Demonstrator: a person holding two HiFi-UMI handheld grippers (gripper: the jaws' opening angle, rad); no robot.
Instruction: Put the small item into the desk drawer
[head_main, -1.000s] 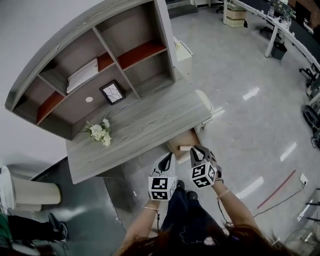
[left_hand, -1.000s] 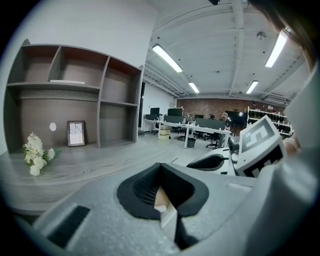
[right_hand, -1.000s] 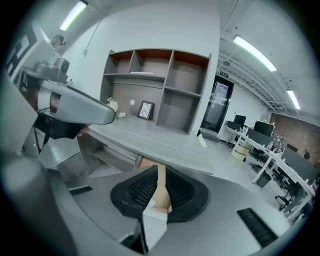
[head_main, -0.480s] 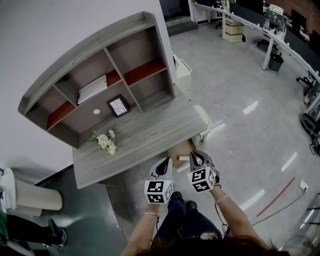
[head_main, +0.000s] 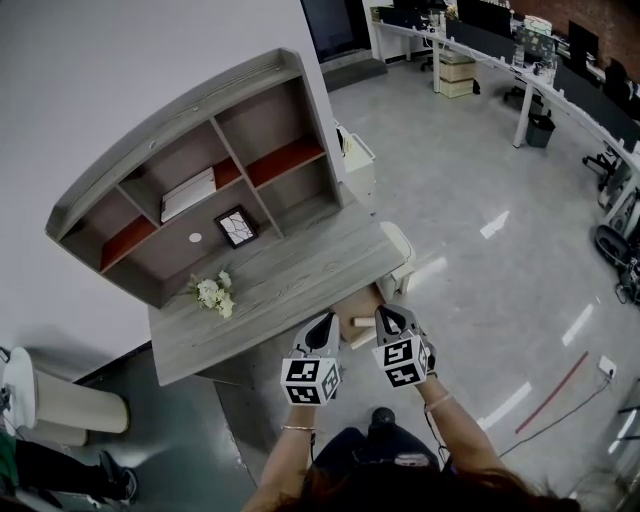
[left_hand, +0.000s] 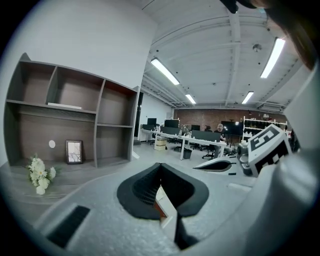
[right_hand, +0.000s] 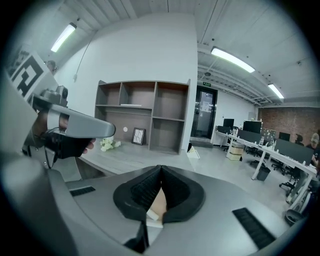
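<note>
The grey desk (head_main: 270, 290) carries a shelf unit, and its drawer (head_main: 363, 302) stands pulled out at the front right corner. A small pale cylinder (head_main: 361, 322) lies in the drawer near its front. My left gripper (head_main: 326, 322) and right gripper (head_main: 387, 314) hang side by side over the drawer's front, one on each side of the cylinder. The left gripper (left_hand: 160, 166) has its jaws closed together with nothing between them in its own view. The right gripper (right_hand: 160, 168) is likewise shut and empty, with bits of the drawer showing below it.
White flowers (head_main: 213, 294) and a small picture frame (head_main: 237, 226) sit on the desk under the shelf unit (head_main: 190, 170). A white seat (head_main: 400, 248) stands beside the desk's right end, and a pale bin (head_main: 65, 402) at the left. Office desks (head_main: 520, 75) line the far right.
The head view has risen and tilted, so the desk appears smaller and more of the office shows. Both grippers stay over the open drawer, with the cylinder lying between them.
</note>
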